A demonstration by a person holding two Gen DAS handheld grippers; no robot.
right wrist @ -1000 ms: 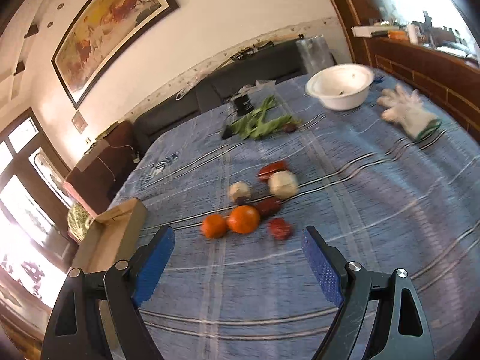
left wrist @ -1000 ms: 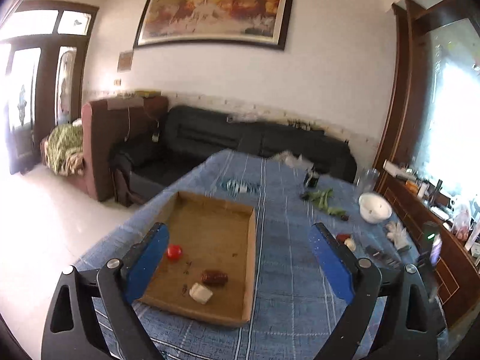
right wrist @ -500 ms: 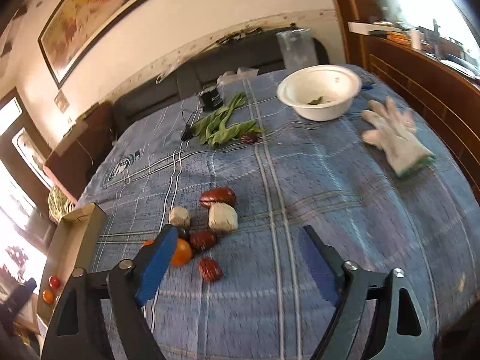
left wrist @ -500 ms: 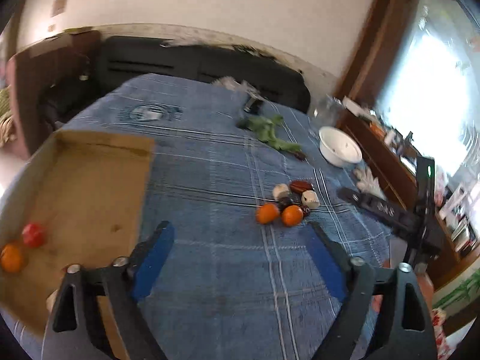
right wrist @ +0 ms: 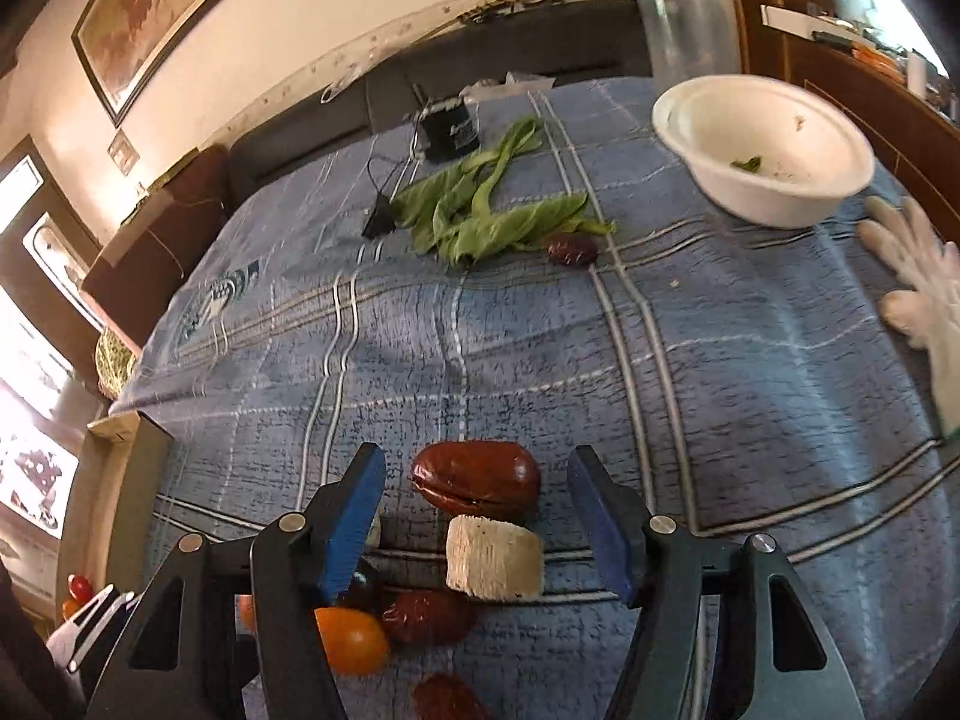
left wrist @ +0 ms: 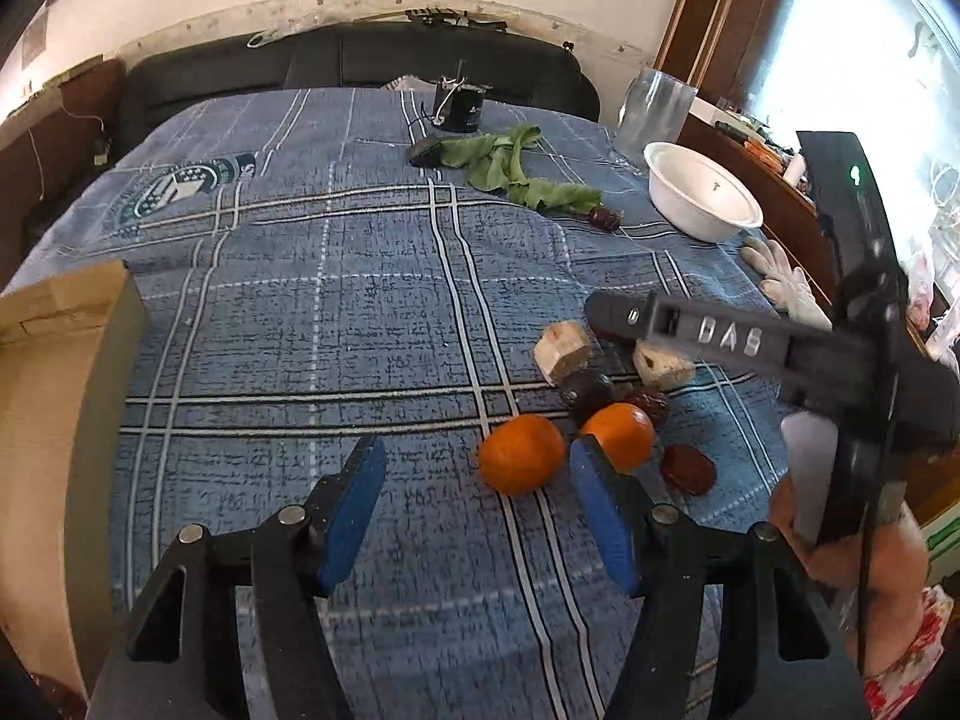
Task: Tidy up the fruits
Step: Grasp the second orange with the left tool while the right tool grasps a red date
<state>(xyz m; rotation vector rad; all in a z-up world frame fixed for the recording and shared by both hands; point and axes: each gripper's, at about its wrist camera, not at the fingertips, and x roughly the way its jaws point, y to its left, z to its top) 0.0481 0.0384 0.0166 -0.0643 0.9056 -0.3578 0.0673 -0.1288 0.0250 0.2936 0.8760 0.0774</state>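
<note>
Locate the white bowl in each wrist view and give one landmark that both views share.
Left wrist: white bowl sits upper right, beyond the fruit pile.
Right wrist: white bowl sits upper right, large and near the table edge.
Shared landmark: the green leaves lie left of the bowl.

Two oranges [left wrist: 521, 453] [left wrist: 618, 435] sit on the tabletop [left wrist: 336, 324]. There are two pale chunks [left wrist: 562, 353] [left wrist: 662, 363]. I count four red-brown dates [right wrist: 477, 480] [right wrist: 429, 617] [right wrist: 447, 699] [right wrist: 572, 250]. One dark round fruit [left wrist: 587, 389] sits in the pile. There is one white bowl [right wrist: 762, 147], one white glove [right wrist: 921, 294], one bunch of green leaves [right wrist: 486, 210] and one cardboard box [left wrist: 54, 396].
</note>
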